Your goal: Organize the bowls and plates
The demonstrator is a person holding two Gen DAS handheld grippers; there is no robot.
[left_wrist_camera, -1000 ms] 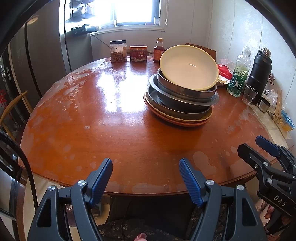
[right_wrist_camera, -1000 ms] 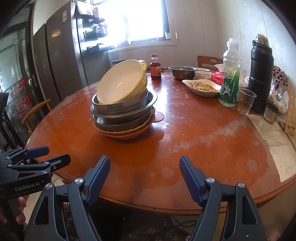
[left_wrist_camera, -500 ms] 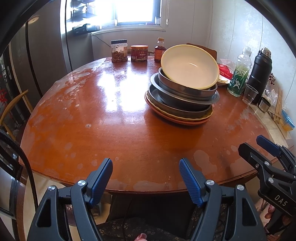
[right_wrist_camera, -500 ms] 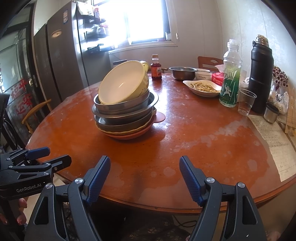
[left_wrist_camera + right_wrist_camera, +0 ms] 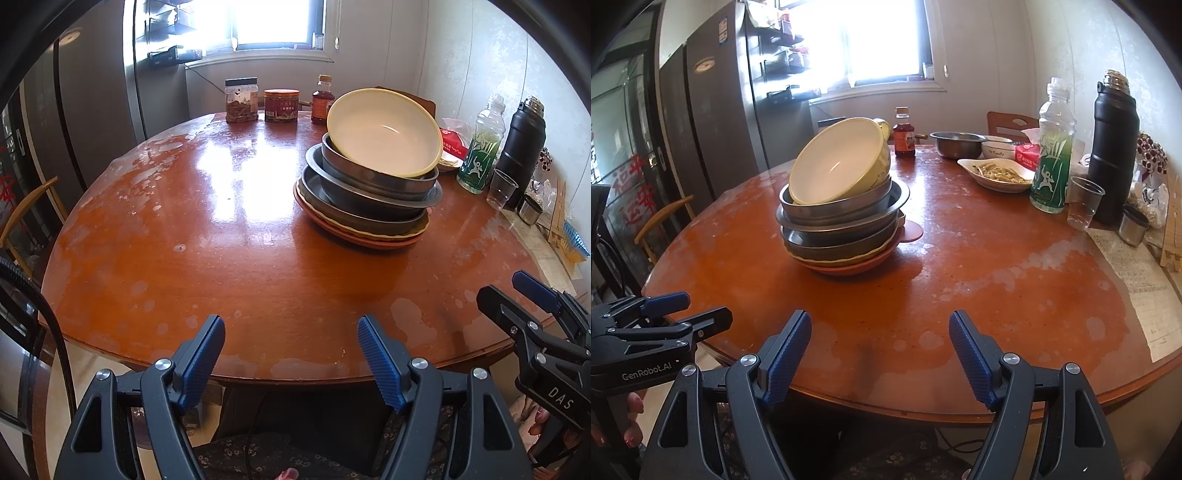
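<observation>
The round wooden worktop [image 5: 221, 236] fills most of what I see in both wrist views, its orange-brown surface patchy with pale wear marks and bright with glare from the window. On it, toward the far right in the left wrist view and left of centre in the right wrist view, stands the stack of plates and bowls [image 5: 369, 199]: a reddish plate [image 5: 849, 267] at the base, a yellow-rimmed plate [image 5: 827, 261] on it, several nested metal bowls [image 5: 842, 214] above, and a cream-yellow bowl [image 5: 384, 136] on top, tilted so that its opening faces my cameras. Behind the stack, along the wall side, I see a black flask [image 5: 1113, 147], a green-labelled bottle [image 5: 1052, 155], a clear plastic cup [image 5: 1084, 203], a shallow dish of food [image 5: 995, 173], a lone steel bowl [image 5: 956, 144] and a small sauce bottle [image 5: 904, 134]; two jars [image 5: 242, 99] stand near the far edge. My left hand-held gripper [image 5: 291, 354] hovers over the near edge of the worktop with its blue pads spread wide apart, gripping nothing. My right hand-held gripper [image 5: 881, 354] sits beside it, likewise spread wide and empty, well apart from the stack.
</observation>
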